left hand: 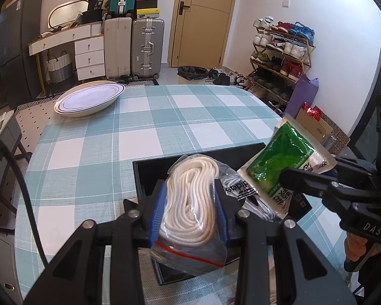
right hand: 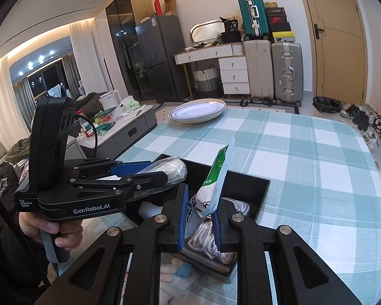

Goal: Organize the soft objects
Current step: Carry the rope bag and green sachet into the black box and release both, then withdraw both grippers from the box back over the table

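Observation:
My left gripper (left hand: pixel 190 203) is shut on a clear zip bag of white cord (left hand: pixel 190 203) and holds it above a black box (left hand: pixel 149 170) on the checked tablecloth. My right gripper (right hand: pixel 199 216) is shut on a green-and-white soft packet (right hand: pixel 213 178), held upright over the same box (right hand: pixel 251 185). In the left wrist view the packet (left hand: pixel 279 157) hangs at the right, in the right gripper (left hand: pixel 289 180). In the right wrist view the left gripper (right hand: pixel 149 170) with its bag (right hand: pixel 172 170) is at the left. Another bag marked adidas (left hand: pixel 238 190) lies in the box.
A white oval plate (left hand: pixel 89 99) stands at the far left of the table (left hand: pixel 190 117). Suitcases (left hand: pixel 147 45), a drawer unit and a shoe rack (left hand: pixel 279 58) stand beyond the table. A low side table with clutter (right hand: pixel 119 124) is on the left.

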`<action>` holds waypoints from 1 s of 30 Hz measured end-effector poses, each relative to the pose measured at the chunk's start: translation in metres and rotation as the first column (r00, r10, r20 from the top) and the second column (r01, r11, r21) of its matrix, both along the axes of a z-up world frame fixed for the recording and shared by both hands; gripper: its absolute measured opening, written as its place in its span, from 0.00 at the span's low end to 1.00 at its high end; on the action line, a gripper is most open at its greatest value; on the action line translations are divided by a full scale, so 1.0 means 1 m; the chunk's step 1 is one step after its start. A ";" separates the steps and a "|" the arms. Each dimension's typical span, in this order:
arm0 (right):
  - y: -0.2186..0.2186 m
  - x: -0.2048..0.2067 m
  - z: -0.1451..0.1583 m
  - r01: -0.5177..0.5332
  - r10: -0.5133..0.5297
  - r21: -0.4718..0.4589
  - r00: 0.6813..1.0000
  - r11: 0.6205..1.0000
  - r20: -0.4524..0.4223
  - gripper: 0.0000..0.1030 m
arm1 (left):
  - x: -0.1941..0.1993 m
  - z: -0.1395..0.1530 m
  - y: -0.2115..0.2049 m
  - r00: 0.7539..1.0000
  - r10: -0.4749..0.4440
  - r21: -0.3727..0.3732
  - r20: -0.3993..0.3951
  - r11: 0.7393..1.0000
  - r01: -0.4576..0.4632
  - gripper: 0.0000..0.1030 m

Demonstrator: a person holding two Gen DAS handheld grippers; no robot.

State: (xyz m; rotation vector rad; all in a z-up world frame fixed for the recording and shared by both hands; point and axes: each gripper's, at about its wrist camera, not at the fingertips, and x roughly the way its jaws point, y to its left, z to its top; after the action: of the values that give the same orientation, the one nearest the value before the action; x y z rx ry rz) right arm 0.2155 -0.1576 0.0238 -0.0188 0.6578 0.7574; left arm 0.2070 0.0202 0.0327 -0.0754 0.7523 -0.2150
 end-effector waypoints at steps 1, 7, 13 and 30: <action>0.003 0.000 -0.002 -0.007 0.007 -0.004 1.000 1.000 -0.009 0.16 | -0.001 0.000 -0.001 1.000 -0.001 0.010 0.003 1.000 0.001 0.34; 0.018 0.007 -0.018 -0.042 0.040 -0.027 0.998 0.999 -0.055 0.16 | 0.002 -0.006 -0.006 1.000 -0.010 0.036 -0.002 0.999 0.010 0.34; 0.031 0.008 -0.030 -0.067 0.059 -0.099 0.995 0.993 -0.081 0.22 | 0.004 -0.010 -0.009 1.000 -0.018 0.042 -0.014 0.999 0.018 0.38; -0.010 -0.020 -0.006 0.084 -0.071 -0.172 0.994 0.982 0.081 0.91 | -0.031 0.013 0.004 0.999 0.023 -0.001 0.049 1.000 -0.023 1.00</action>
State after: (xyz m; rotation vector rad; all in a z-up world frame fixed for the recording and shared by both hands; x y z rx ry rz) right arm 0.1951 -0.1673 0.0176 -0.1808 0.6483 0.6191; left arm 0.1756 0.0239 0.0455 -0.0793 0.7022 -0.1945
